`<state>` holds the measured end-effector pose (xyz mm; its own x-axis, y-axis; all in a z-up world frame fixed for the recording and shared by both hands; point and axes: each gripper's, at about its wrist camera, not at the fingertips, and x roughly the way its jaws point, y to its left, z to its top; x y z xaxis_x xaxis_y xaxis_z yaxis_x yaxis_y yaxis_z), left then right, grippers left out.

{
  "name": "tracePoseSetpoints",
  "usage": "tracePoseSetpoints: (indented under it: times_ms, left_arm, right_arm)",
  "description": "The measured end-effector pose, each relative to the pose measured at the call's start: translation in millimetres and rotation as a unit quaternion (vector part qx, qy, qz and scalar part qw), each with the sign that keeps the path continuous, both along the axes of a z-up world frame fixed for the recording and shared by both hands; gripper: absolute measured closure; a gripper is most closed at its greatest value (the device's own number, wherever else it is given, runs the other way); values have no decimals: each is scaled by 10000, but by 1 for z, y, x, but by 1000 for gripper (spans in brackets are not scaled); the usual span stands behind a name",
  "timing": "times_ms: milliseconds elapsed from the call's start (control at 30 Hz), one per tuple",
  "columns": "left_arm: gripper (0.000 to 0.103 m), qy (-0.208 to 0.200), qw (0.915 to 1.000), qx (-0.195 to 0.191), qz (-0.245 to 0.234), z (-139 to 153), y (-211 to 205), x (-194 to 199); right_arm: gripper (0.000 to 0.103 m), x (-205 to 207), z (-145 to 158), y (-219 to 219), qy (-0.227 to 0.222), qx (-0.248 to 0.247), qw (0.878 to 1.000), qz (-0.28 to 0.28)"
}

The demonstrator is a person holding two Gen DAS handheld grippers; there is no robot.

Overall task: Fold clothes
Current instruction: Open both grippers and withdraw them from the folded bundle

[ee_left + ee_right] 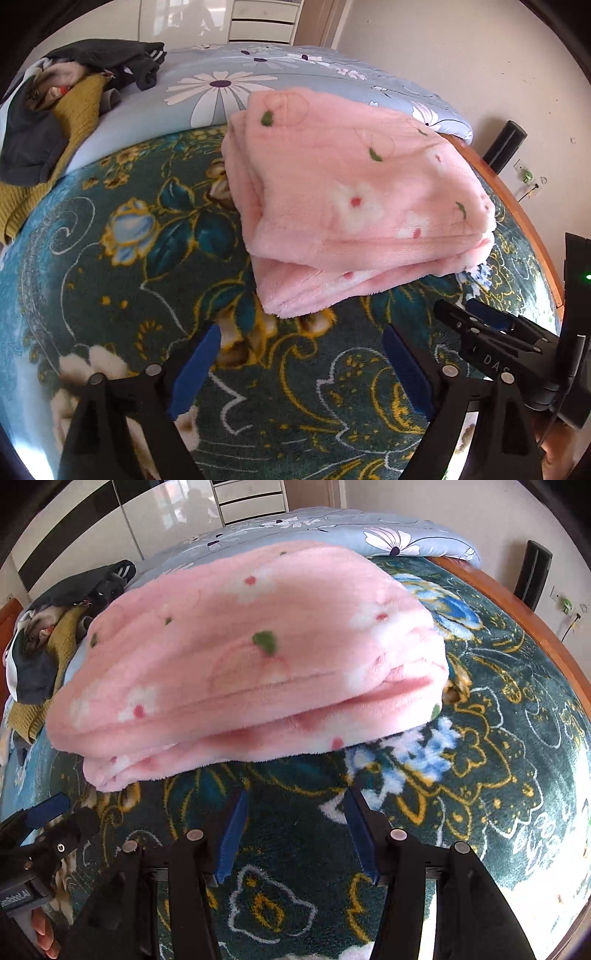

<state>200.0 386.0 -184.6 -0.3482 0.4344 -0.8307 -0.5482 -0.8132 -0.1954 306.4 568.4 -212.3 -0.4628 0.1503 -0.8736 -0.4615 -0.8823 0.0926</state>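
Left tongs and right tongs, both spread and holding nothing, hover over the dark floral blanket on the bed. Just beyond lies the pink fleece garment, folded into a layered stack, presumably squared for storage. Farther off, a heap of unfolded clothes lies on the bed. No containers visible.
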Motion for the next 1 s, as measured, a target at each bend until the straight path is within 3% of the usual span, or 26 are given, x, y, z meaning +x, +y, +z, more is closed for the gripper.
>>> tracePoseSetpoints:
  times_ms: [133,300,433,667,800,1000]
  left_arm:
    - [1,82,10000,9,-53,3,2,4]
    - [0,25,9993,-364,105,-3,5,0]
    - [0,-2,9989,-445,132,-8,4,1]
    - [1,-137,9985,-358,399,-9,-4,-2]
    - [1,-333,9975,-234,579,-11,-10,-7]
    - [0,-245,9980,-286,513,-9,-8,-4]
  right_arm:
    - [37,6,-5,-10,38,71,9996,-266]
    - [37,6,-4,-19,-19,242,9991,-353]
    - [36,12,-3,-23,-75,288,9983,-509]
    - [13,17,4,-31,-95,444,9975,-545]
    - [13,15,10,-39,-126,643,9966,-495]
    - [12,15,15,-48,-222,916,9941,-527]
